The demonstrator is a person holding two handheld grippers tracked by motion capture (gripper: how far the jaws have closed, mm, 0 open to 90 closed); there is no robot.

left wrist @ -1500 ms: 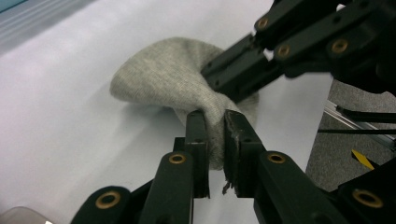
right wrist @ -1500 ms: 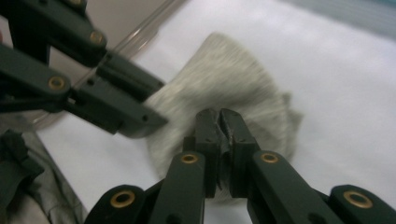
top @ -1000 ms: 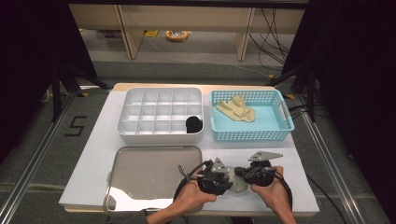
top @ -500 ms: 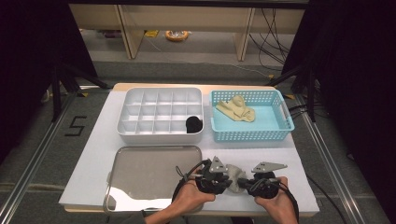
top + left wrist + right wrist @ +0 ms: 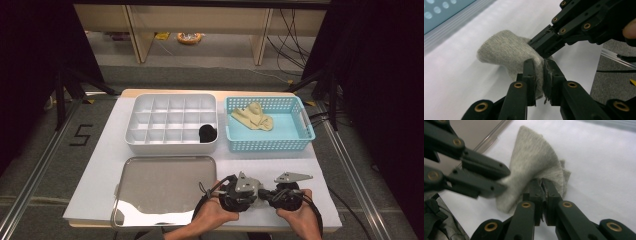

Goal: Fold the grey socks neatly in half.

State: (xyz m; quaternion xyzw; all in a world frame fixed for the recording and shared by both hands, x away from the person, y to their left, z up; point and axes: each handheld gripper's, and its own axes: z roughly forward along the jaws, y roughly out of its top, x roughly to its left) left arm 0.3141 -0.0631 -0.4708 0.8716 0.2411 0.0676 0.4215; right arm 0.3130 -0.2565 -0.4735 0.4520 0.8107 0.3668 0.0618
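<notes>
At lower centre, both tongs, left and right, remain clamped on the grey knitted sock, right hand shifted slightly rightward; folding continues.

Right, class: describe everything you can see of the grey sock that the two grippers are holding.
The grey sock is a small piece of soft, heathered knit, bunched and folded rather than laid flat. The left gripper is shut on one fold and the right gripper on another, so it hangs pinched between both, its rounded end bulging outward. It sits just above the white table near the front edge, beside the metal tray. Whether it touches the surface cannot be told.
</notes>
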